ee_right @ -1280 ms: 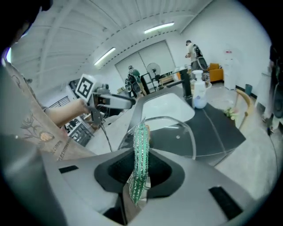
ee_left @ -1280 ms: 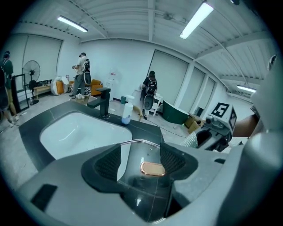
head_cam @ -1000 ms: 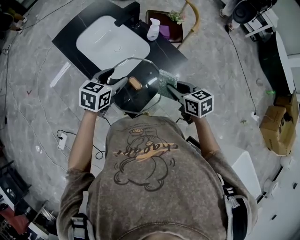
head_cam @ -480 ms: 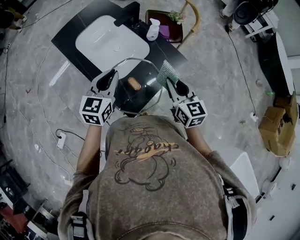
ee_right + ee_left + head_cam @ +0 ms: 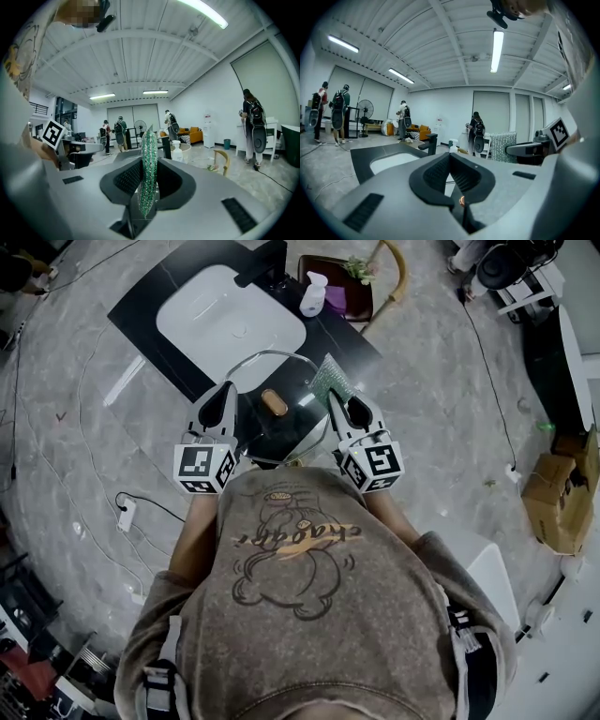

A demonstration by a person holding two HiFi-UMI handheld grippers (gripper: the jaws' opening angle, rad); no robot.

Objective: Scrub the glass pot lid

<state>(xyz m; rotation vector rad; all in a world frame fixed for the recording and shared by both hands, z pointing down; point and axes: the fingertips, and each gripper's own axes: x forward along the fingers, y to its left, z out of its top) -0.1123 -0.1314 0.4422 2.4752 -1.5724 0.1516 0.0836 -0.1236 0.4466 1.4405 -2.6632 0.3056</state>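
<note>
Over the last second both grippers have swung from pointing inward at the lid to pointing forward, side by side. Their two marker cubes have drawn back toward the chest of the person holding them.

The left gripper [image 5: 450,156] has just been closing its jaws. They now meet, with nothing seen between them. The right gripper [image 5: 150,165] has its jaws clamped on one green scrub cloth [image 5: 149,145], which stands on edge and rises above the jaw tips. Each gripper carries one marker cube, the left cube [image 5: 204,470] and the right cube [image 5: 372,465]. Both grippers point almost level, away from the body.

From above, the one glass pot lid [image 5: 286,427] shows between the two grippers at the near corner of the black counter [image 5: 141,329]. Its single wooden knob [image 5: 274,401] faces up. The left jaw tips overlap its left rim and the cloth overlaps its right rim. Whether either one touches the lid cannot be told.

Farther out, one white basin [image 5: 230,315] is sunk in the counter, with one black faucet [image 5: 262,263] at its far side. One white spray bottle [image 5: 312,294] stands where the counter meets a brown chair seat [image 5: 360,304]. Which of the two it stands on cannot be told.

Four people stand in the room beyond. One person [image 5: 477,135] wearing a backpack is nearest the counter.
</note>
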